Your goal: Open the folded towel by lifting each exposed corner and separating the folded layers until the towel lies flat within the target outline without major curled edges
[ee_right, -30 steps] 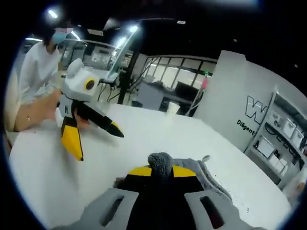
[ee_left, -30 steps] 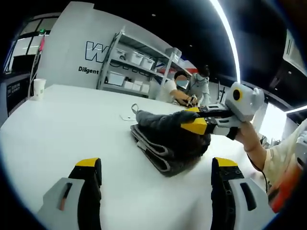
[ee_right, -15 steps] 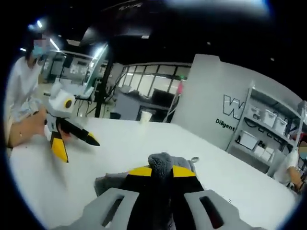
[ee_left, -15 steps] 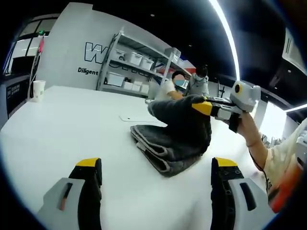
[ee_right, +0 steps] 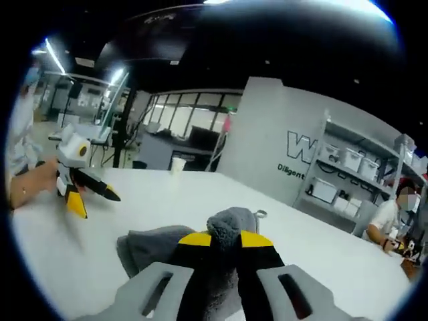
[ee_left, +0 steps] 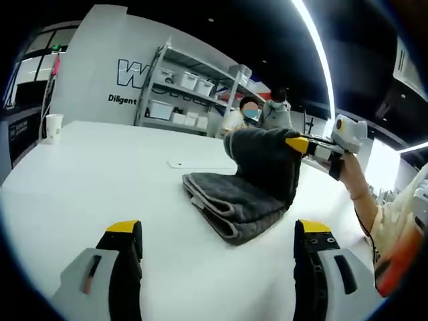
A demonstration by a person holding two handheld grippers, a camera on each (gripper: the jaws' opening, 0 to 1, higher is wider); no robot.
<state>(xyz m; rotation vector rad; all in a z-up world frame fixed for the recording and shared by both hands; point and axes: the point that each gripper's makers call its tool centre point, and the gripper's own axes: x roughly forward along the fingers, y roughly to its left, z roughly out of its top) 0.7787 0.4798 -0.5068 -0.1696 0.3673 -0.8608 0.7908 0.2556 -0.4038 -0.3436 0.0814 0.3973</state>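
You are pinching a corner of the grey towel [ee_left: 251, 180] in your right gripper [ee_left: 299, 143], jaws clamped on the fabric, and holding that top layer up off the folded stack lying on the white worktop [ee_left: 100, 174]. Your left gripper [ee_left: 217, 234] is hovering empty, jaws wide apart, near the stack but not touching it. With nothing pinning the lower layers, you are risking dragging the whole bundle along instead of peeling it open. The small bite of cloth in the right gripper [ee_right: 225, 235] could also be slipping free.
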